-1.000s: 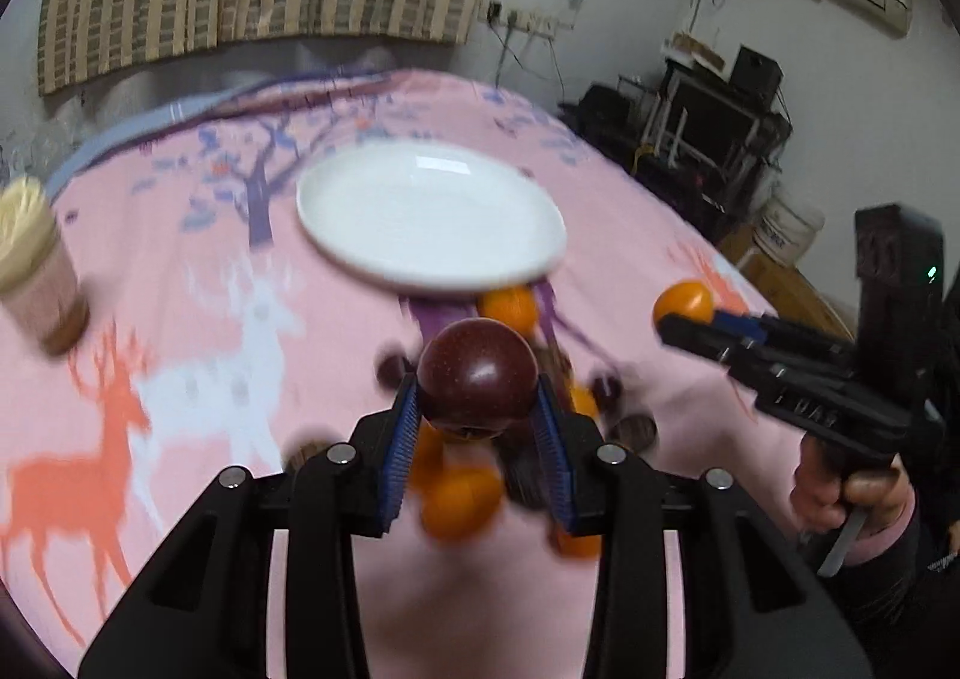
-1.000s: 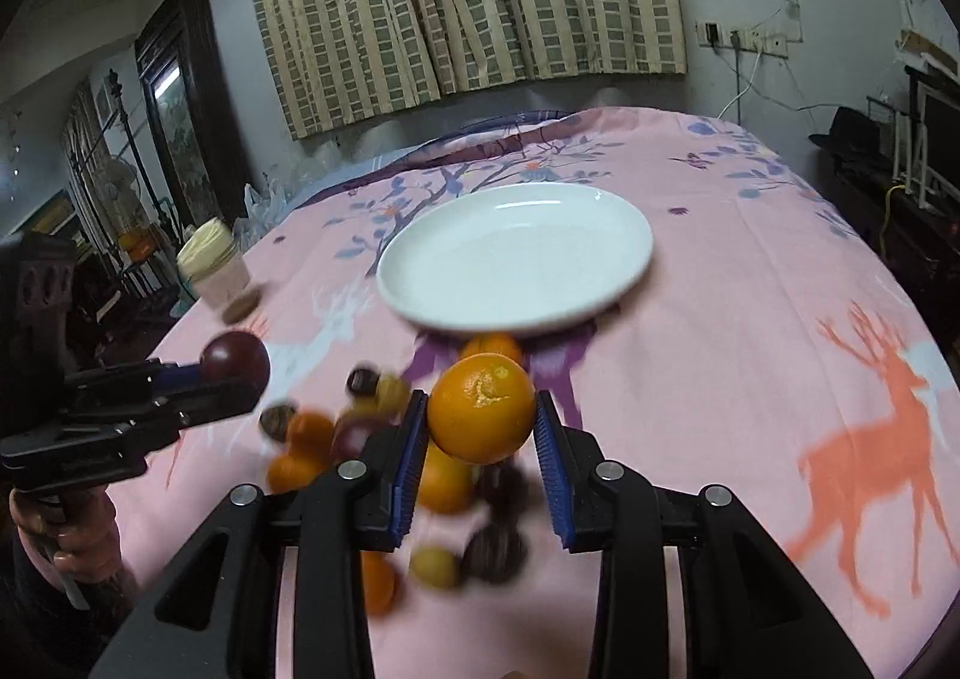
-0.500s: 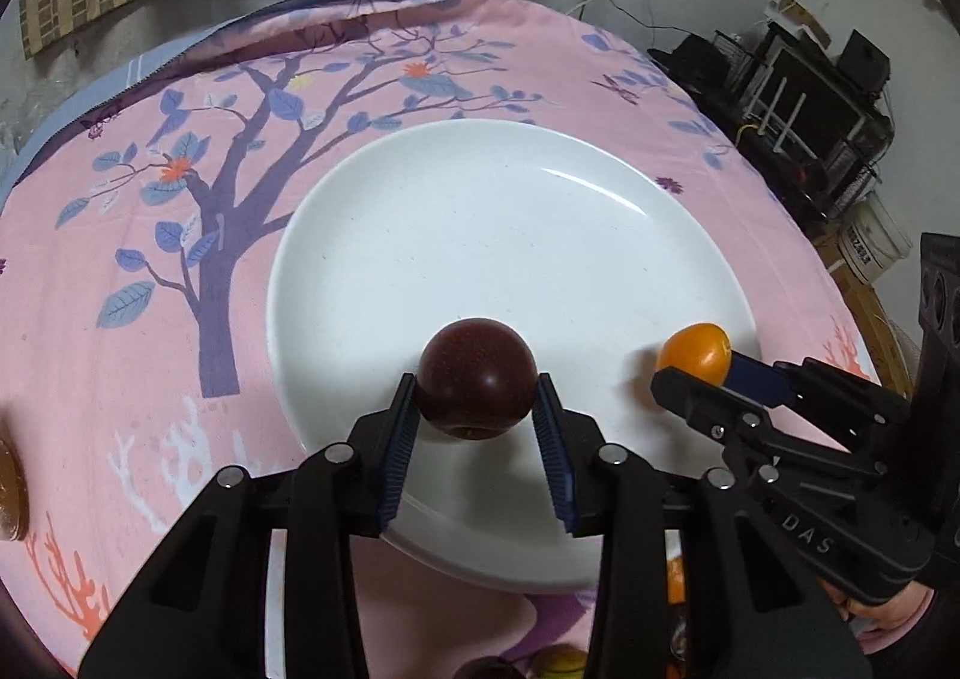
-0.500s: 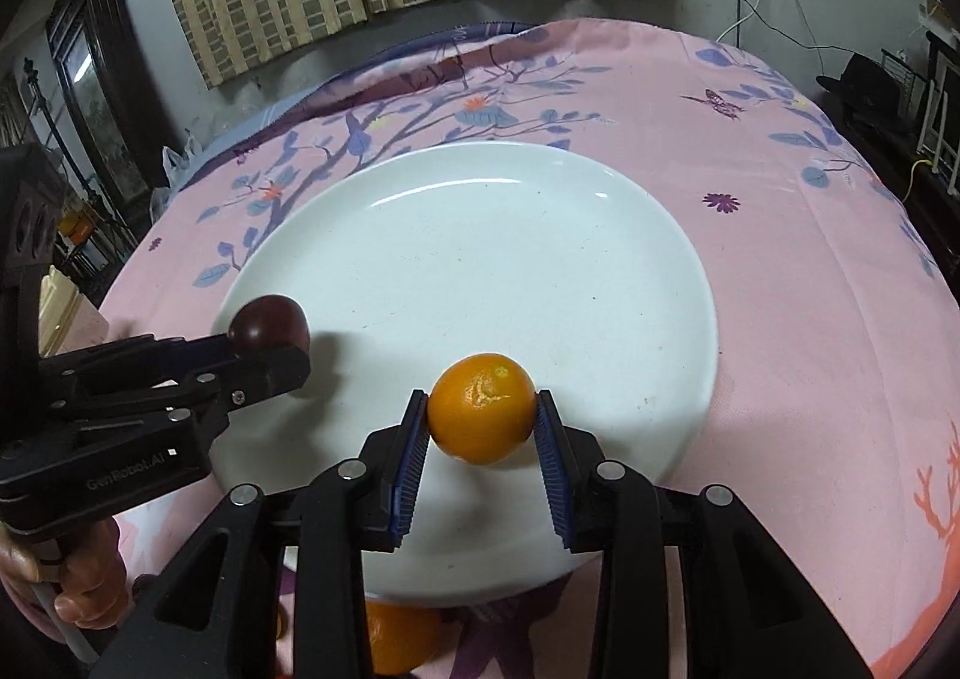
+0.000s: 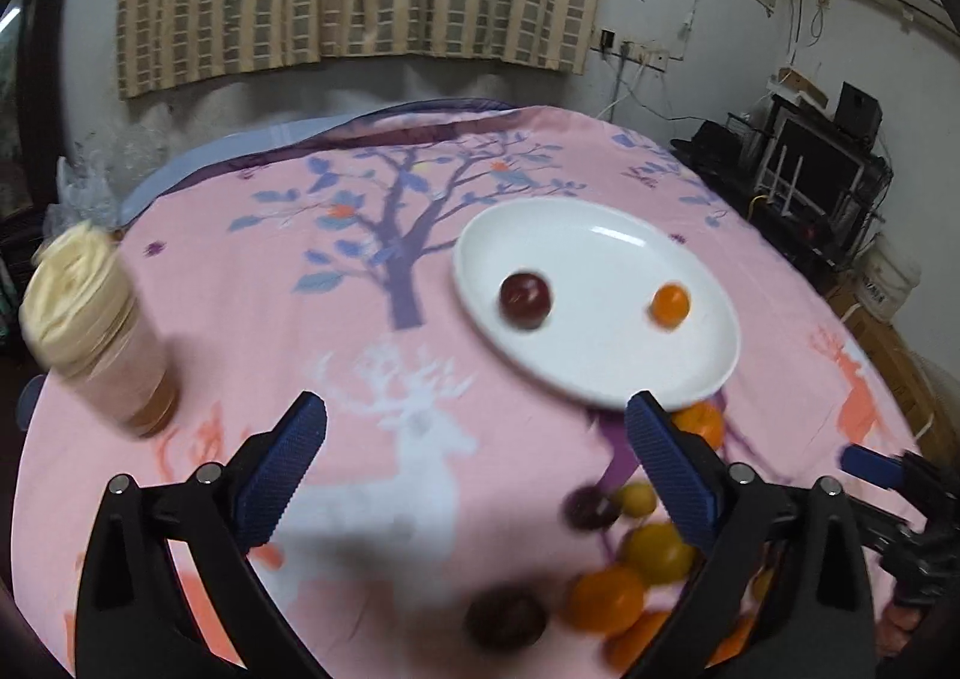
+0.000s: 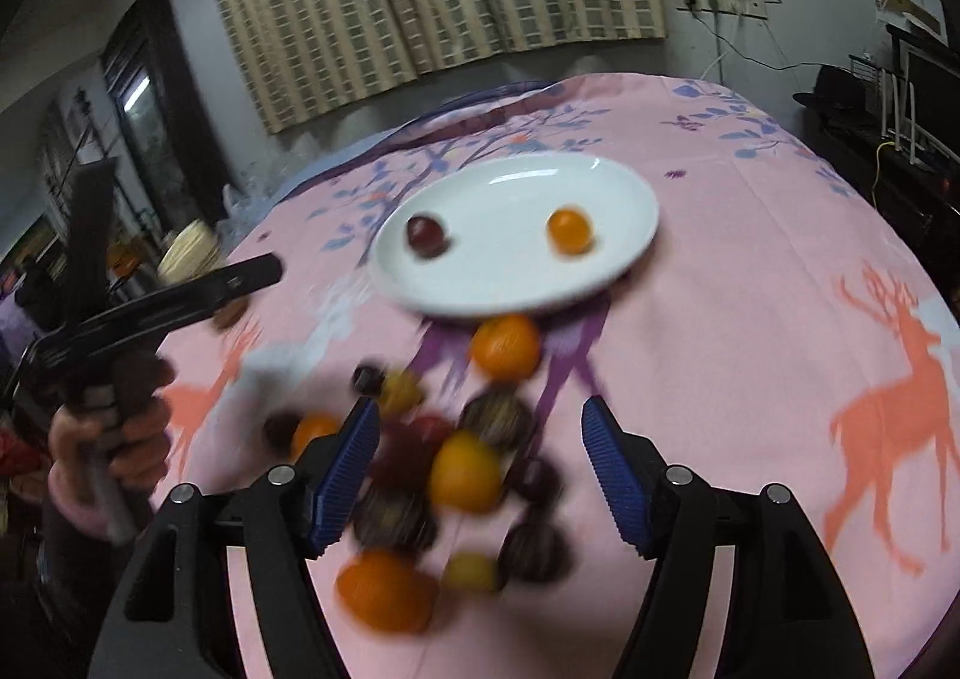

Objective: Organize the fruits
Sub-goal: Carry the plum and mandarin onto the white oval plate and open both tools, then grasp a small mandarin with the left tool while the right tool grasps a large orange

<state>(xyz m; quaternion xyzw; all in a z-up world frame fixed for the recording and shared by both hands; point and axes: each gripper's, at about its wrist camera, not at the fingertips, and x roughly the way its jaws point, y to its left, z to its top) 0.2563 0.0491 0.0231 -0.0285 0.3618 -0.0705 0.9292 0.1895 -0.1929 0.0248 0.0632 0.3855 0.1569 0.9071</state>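
A white plate (image 5: 600,373) (image 6: 624,199) sits on the pink tablecloth and holds a dark red plum (image 5: 525,298) (image 6: 426,235) on its left and an orange (image 5: 670,305) (image 6: 570,230) on its right. A blurred pile of oranges and dark fruits (image 5: 606,589) (image 6: 462,469) lies on the cloth in front of the plate. My left gripper (image 5: 474,463) is open and empty, back from the plate. My right gripper (image 6: 477,469) is open and empty above the pile. The left gripper also shows in the right wrist view (image 6: 240,283).
A jar with a cream lid (image 5: 90,325) stands at the left of the table. Dark furniture and cables (image 5: 804,181) stand beyond the table's right edge. A curtained wall is behind.
Both grippers opened, leaving the plum and the orange on the plate, and pulled back and up from it toward the fruit pile.
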